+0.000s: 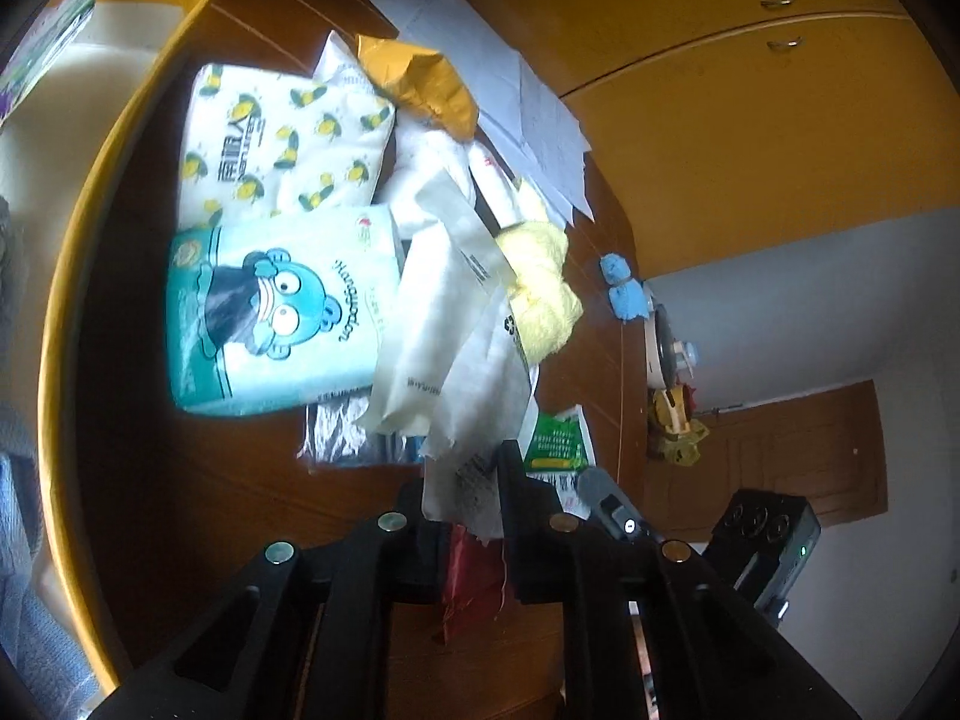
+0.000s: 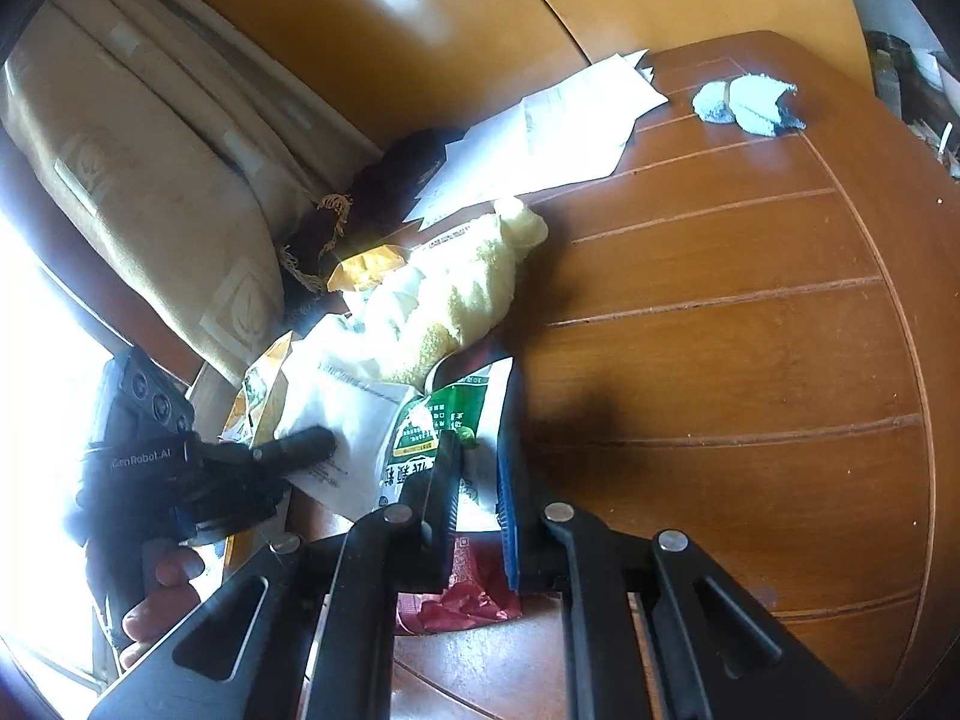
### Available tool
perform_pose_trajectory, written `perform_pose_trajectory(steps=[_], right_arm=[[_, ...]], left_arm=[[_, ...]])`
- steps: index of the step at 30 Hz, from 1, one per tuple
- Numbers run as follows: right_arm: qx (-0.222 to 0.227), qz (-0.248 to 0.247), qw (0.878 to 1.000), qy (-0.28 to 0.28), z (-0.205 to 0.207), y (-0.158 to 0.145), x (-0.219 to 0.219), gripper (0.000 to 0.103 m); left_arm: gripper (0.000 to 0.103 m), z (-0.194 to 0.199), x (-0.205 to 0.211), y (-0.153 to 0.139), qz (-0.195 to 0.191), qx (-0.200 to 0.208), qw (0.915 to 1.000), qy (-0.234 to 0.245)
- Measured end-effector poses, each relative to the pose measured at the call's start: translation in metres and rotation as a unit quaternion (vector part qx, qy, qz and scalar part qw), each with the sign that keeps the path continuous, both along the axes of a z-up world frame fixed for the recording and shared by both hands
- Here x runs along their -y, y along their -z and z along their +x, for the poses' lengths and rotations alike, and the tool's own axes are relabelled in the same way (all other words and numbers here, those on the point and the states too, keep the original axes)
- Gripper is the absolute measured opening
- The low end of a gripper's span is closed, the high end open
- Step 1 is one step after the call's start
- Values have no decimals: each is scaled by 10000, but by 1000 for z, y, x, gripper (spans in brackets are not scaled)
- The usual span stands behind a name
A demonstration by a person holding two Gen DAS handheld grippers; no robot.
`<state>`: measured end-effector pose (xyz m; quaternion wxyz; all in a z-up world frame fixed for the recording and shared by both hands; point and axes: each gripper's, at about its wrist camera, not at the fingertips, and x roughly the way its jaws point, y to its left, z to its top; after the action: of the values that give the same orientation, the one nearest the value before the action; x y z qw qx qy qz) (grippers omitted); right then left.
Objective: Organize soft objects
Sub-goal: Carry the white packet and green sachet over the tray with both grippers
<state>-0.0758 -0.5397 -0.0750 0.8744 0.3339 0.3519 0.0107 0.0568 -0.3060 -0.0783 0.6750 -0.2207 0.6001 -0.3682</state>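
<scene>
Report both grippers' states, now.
Left gripper: closed on the white non-woven bag.
Right gripper: closed on the green-and-white packet.

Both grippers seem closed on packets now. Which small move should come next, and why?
Probably lift both slightly. The left gripper pinches the white pouch; the right gripper pinches the green packet. The yellow towel lies on the pile, so go slowly.

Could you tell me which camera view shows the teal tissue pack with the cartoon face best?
The left wrist view: the teal tissue pack lies there in full, printed face up, on the wooden table. The right wrist view does not show it at all.
</scene>
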Motion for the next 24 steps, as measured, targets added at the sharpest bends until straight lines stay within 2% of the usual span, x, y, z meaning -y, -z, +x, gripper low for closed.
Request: perform_pose_trajectory(steps=[4,7,9,13,24], right_arm=[[2,60,10000,7,0,1,2,12],[9,31,10000,8,1,1,0,12],[48,-17,10000,-1,0,-1,-1,12],[140,-100,9998,-23,-4,-4,-3,11],[955,-303,9947,-241,-25,-32,-15,4]], left_arm=[[14,-13,-7,-2,-21,31,9999,108],[14,-13,-8,-1,-2,178,9998,-2],[14,-10,-8,2,-59,119,9999,-76],[4,-15,-11,-2,-202,176,9996,-110],[1,-40,-46,-36,-616,574,9964,-21]])
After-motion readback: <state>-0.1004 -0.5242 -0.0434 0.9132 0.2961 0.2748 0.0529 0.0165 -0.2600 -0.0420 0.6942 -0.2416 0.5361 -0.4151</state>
